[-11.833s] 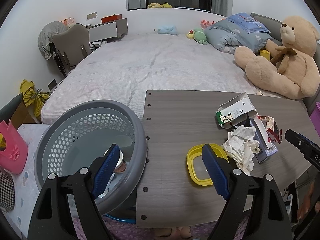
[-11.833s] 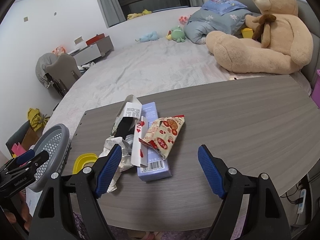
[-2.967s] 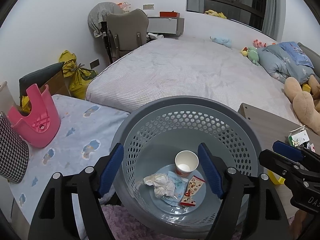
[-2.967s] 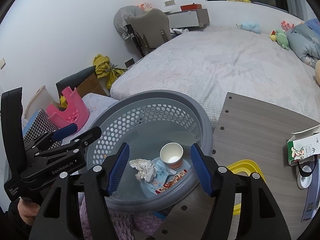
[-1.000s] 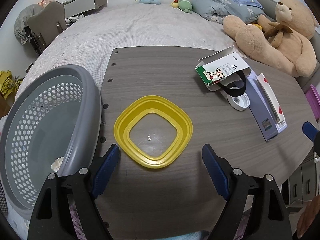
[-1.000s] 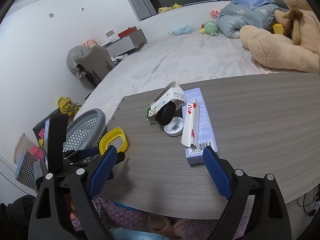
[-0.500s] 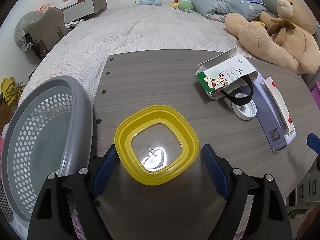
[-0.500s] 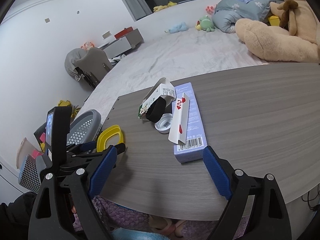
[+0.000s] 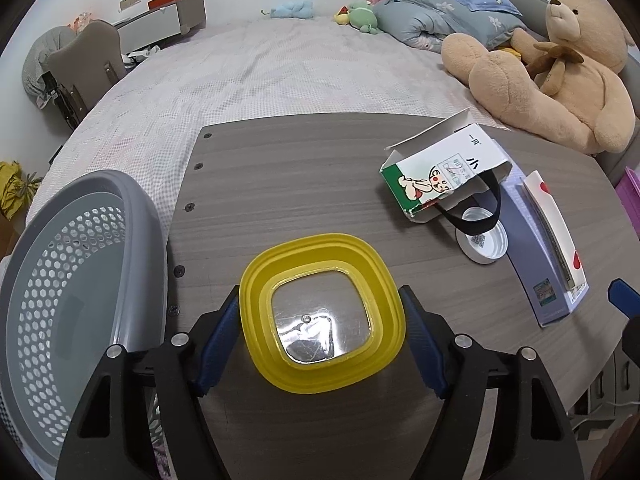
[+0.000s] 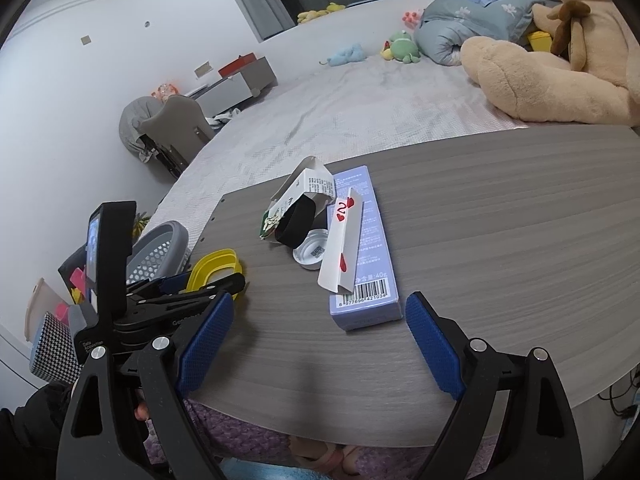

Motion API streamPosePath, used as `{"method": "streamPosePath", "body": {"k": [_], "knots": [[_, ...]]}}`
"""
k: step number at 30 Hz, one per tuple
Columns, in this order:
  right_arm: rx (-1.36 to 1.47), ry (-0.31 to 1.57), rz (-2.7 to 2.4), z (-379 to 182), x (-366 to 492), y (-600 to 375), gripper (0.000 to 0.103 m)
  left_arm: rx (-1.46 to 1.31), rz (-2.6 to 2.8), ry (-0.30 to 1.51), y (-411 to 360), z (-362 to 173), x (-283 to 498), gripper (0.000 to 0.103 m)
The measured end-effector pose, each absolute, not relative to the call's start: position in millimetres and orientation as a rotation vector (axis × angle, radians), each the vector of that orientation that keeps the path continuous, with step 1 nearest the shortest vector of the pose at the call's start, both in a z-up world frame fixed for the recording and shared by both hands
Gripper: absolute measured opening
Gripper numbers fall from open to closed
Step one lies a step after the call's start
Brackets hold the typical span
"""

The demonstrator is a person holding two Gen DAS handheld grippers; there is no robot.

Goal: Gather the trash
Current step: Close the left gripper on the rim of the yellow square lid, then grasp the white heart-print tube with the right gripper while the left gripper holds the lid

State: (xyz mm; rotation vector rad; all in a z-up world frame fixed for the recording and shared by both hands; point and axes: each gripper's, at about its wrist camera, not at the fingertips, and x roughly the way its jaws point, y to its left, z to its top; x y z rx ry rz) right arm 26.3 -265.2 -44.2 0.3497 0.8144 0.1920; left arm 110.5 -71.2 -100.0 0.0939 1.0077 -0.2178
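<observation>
A yellow square lid point(image 9: 320, 252) lies near the table's left end, between the blue pads of my left gripper point(image 9: 322, 320). Its jaws are closing and both pads meet the lid's rim. The grey perforated basket point(image 9: 132, 220) stands just left of the table. Further right lie an open milk carton point(image 9: 444, 168), a black band, a round white cap point(image 9: 482, 240) and a lilac box point(image 9: 524, 240) with a white card point(image 9: 554, 228) on it. My right gripper point(image 10: 316, 344) hovers open over the front edge, the lilac box point(image 10: 360, 256) just ahead of it.
The grey wooden table point(image 10: 500, 240) stands against a bed point(image 9: 280, 64). A big teddy bear point(image 9: 560, 64) and small soft toys lie on the bed. A chair point(image 9: 84, 56) stands at the far left, with pink and checked items point(image 10: 52, 344) on the floor by the basket.
My left gripper has moved forward over the yellow lid and its pads have drawn in against the rim. The right gripper has stayed put.
</observation>
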Motion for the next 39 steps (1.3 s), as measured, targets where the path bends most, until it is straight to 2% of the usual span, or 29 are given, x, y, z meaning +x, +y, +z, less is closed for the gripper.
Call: {"method": "streamPosePath", "body": {"k": [6, 9, 13, 27, 32, 39], "knots": [[0.303, 0.819, 0.136, -45, 35, -263, 0.084, 0.087, -0.215, 0.996, -66, -98, 106, 0.072], [0.258, 0.828, 0.100, -48, 42, -260, 0.078, 0.082, -0.213, 0.981, -61, -94, 102, 0.072], [0.201, 0.834, 0.066, -50, 53, -253, 0.063, 0.089, -0.200, 0.951, -57, -87, 97, 0.072], [0.000, 0.853, -0.007, -58, 78, -225, 0.036, 0.055, -0.214, 0.888, -37, -65, 84, 0.072], [-0.015, 0.855, -0.012, -60, 78, -223, 0.016, 0.039, -0.217, 0.882, -32, -62, 82, 0.072], [0.027, 0.854, -0.001, -55, 75, -228, 0.015, 0.027, -0.225, 0.868, -27, -56, 78, 0.072]]}}
